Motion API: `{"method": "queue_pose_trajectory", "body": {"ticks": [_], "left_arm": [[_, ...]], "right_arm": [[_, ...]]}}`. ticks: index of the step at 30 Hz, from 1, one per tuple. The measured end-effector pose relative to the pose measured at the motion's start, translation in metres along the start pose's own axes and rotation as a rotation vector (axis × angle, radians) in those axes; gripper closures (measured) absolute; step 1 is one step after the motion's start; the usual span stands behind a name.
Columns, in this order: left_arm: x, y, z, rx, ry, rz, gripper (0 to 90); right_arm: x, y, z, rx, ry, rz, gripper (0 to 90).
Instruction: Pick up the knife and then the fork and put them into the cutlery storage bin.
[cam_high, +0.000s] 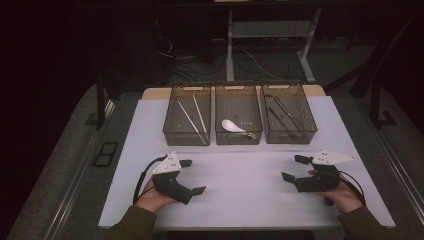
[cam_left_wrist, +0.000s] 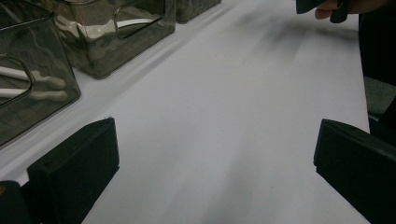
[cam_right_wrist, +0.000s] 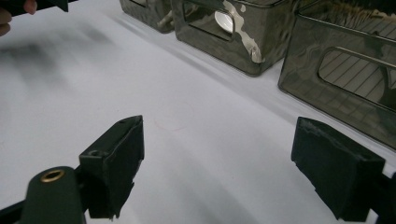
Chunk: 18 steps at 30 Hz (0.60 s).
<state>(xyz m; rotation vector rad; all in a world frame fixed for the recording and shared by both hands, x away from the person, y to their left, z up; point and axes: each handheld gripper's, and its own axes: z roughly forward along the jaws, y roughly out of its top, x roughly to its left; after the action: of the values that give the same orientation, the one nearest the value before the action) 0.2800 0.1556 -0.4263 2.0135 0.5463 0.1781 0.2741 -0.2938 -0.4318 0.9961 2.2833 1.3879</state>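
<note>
While three smoky clear plastic bins (cam_high: 238, 137) wait sorted, the left gripper (cam_high: 192, 176) and right gripper (cam_high: 293, 168) rest empty, jaws apart, on the white table (cam_high: 240, 190), apparently awaiting another utensil.

The worktop (cam_high: 240, 185) is covered in smooth, matt white sheet. The three bins (cam_high: 238, 121) are glossy, smoky see-through plastic. The white spoon (cam_high: 234, 126) looks glossy.
</note>
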Motion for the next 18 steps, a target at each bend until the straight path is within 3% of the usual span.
{"method": "queue_pose_trajectory", "body": {"ticks": [12,18], "left_arm": [[0.0,0.0,0.0,0.0,0.0,-0.001,0.0],[-0.001,-0.001,0.0,0.002,0.002,0.001,0.0]], "right_arm": [[0.004,-0.013,-0.009,-0.014,0.021,0.009,17.1],[0.005,-0.016,-0.01,0.004,0.03,0.011,14.9]]}}
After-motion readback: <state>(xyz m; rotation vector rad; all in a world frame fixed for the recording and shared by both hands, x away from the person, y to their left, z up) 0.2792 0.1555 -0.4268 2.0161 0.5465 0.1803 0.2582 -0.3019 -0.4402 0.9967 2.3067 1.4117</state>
